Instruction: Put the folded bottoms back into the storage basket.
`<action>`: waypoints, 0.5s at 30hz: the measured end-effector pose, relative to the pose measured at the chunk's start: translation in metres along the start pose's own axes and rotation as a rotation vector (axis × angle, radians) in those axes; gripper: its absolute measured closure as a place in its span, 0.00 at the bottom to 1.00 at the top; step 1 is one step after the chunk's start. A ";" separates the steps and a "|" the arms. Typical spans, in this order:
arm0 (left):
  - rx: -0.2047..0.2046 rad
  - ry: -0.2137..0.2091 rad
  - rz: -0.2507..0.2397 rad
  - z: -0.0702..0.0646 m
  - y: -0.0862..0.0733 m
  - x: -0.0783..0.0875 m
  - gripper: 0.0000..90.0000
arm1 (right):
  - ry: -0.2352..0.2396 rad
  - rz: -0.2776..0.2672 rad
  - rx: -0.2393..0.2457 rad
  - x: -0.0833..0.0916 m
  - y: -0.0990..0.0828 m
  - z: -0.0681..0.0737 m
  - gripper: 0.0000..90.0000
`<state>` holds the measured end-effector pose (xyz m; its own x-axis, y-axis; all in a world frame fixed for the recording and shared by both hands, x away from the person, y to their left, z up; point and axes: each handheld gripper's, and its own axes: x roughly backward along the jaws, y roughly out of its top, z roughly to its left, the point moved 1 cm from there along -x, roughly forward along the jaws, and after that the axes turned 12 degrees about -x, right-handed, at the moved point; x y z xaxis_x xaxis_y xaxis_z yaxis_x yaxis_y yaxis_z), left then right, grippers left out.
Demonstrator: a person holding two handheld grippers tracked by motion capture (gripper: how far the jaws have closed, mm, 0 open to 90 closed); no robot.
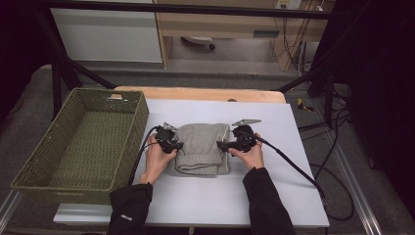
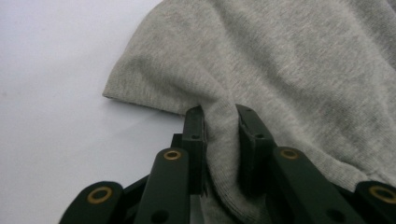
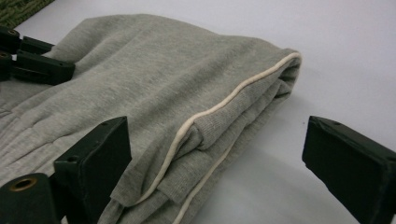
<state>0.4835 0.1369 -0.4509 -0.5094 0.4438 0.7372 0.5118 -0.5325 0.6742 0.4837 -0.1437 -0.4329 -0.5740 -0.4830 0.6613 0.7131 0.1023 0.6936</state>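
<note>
Grey fleece garment [image 1: 202,148] lay folded mid-worktop [image 1: 274,196], right of the wicker basket [image 1: 34,166]. Left hand-held gripper [image 2: 219,126] pinched its left edge. Right hand-held gripper [image 3: 215,163] stood open astride the piped edge. Soft, light, floppy; probably best gripped through all layers.

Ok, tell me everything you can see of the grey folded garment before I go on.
The grey garment is a soft, sweatshirt-like knit, folded into a compact stack of several layers, with off-white piping running along one edge. It lies flat on the white table cover, right of the green woven basket. The left gripper is shut on a pinched ridge of fabric at its left edge. The right gripper stands open, its jaws straddling the piped right edge; whether either jaw touches the cloth I cannot tell.
</note>
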 end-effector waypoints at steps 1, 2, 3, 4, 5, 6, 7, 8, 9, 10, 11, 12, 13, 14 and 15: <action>-0.001 0.000 0.000 0.000 0.000 0.000 0.83 | -0.005 0.006 0.000 -0.002 -0.001 -0.001 0.11; -0.001 0.000 0.000 0.000 0.000 0.000 0.83 | -0.005 0.006 0.000 -0.002 -0.001 -0.001 0.11; -0.001 0.000 0.000 0.000 0.000 0.000 0.83 | -0.009 0.011 -0.005 -0.004 -0.001 -0.001 0.12; -0.001 0.000 0.001 0.000 0.000 0.000 0.83 | -0.006 0.016 -0.009 -0.006 -0.001 -0.001 0.13; -0.001 0.000 0.000 0.000 0.000 0.000 0.83 | -0.004 0.018 -0.012 -0.007 -0.002 -0.001 0.15; -0.001 0.000 0.000 0.000 0.000 0.000 0.83 | 0.000 0.019 -0.014 -0.008 -0.003 -0.001 0.16; -0.001 0.000 0.000 0.000 0.000 0.000 0.83 | 0.005 0.019 -0.016 -0.010 -0.003 -0.001 0.18; -0.001 0.000 0.000 0.000 0.000 0.000 0.83 | 0.004 0.022 -0.016 -0.011 -0.004 0.000 0.20; 0.000 -0.001 -0.001 0.000 0.000 0.000 0.83 | 0.004 0.030 -0.014 -0.013 -0.005 0.000 0.22; 0.000 0.000 -0.001 0.000 0.000 0.000 0.83 | 0.004 0.030 -0.014 -0.013 -0.005 0.000 0.22; 0.000 0.000 -0.002 0.000 0.000 0.000 0.83 | 0.002 0.038 -0.013 -0.014 -0.006 -0.001 0.23; 0.000 0.000 -0.002 0.000 0.000 0.000 0.83 | 0.001 0.046 -0.013 -0.015 -0.007 -0.001 0.25; 0.000 0.000 -0.002 0.000 0.000 0.000 0.83 | 0.006 0.053 -0.017 -0.016 -0.007 -0.001 0.27; 0.000 0.000 -0.002 0.000 0.000 0.000 0.83 | 0.009 0.058 -0.018 -0.016 -0.007 -0.001 0.29; 0.000 0.000 -0.002 0.000 0.000 0.000 0.83 | 0.015 0.062 -0.020 -0.017 -0.008 0.000 0.31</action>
<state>0.4833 0.1370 -0.4511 -0.5105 0.4450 0.7357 0.5106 -0.5316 0.6758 0.4879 -0.1368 -0.4494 -0.5226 -0.4893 0.6982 0.7550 0.1149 0.6456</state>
